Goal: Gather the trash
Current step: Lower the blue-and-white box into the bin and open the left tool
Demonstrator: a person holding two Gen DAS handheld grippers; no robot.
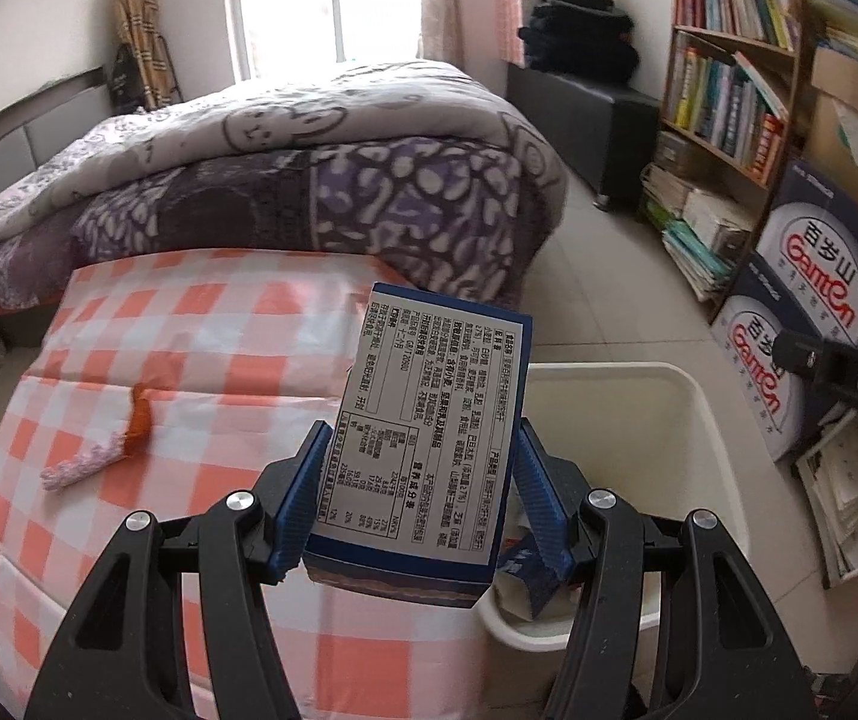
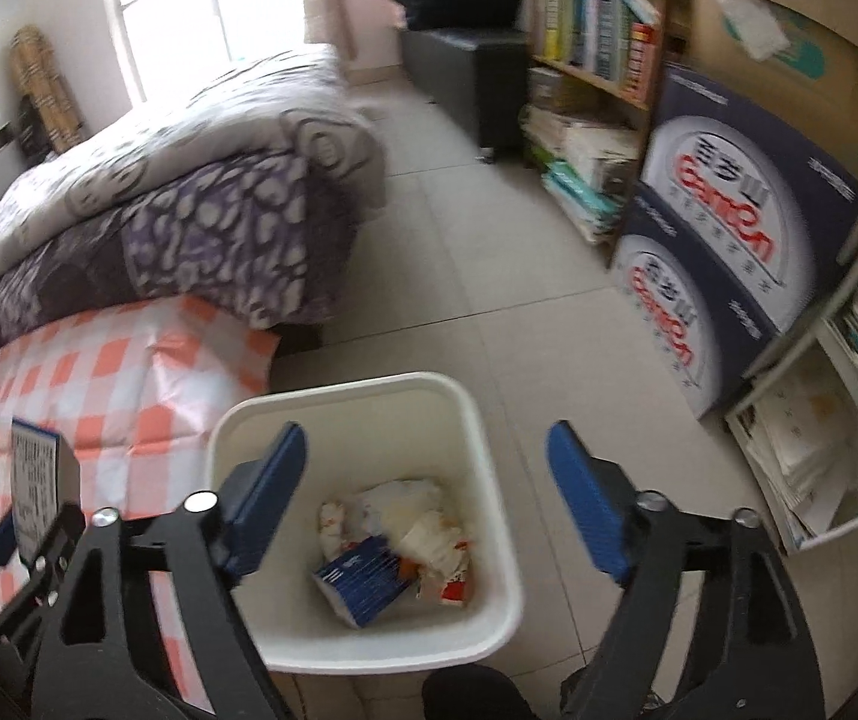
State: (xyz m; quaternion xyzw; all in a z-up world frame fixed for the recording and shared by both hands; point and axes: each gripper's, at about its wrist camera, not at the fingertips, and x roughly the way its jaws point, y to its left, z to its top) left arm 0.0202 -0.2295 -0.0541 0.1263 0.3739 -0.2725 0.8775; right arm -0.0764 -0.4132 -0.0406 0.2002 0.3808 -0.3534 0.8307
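Note:
My left gripper (image 1: 420, 480) is shut on a blue food box (image 1: 429, 432) with a white printed label, held upright above the bed's edge, beside the white trash bin (image 1: 687, 396). The box also shows at the left of the right wrist view (image 2: 33, 480). My right gripper (image 2: 426, 474) is open and empty, hovering over the white trash bin (image 2: 489, 480). Inside the bin lie a blue box (image 2: 363, 585) and crumpled wrappers (image 2: 423, 528). An orange and lilac scrap (image 1: 108, 444) lies on the checked sheet.
The bed with an orange-checked sheet (image 1: 189, 360) and a purple quilt (image 1: 309, 180) is on the left. A bookshelf (image 1: 729, 78) and stacked cartons (image 2: 729, 222) stand on the right. Tiled floor (image 2: 489, 240) lies between them.

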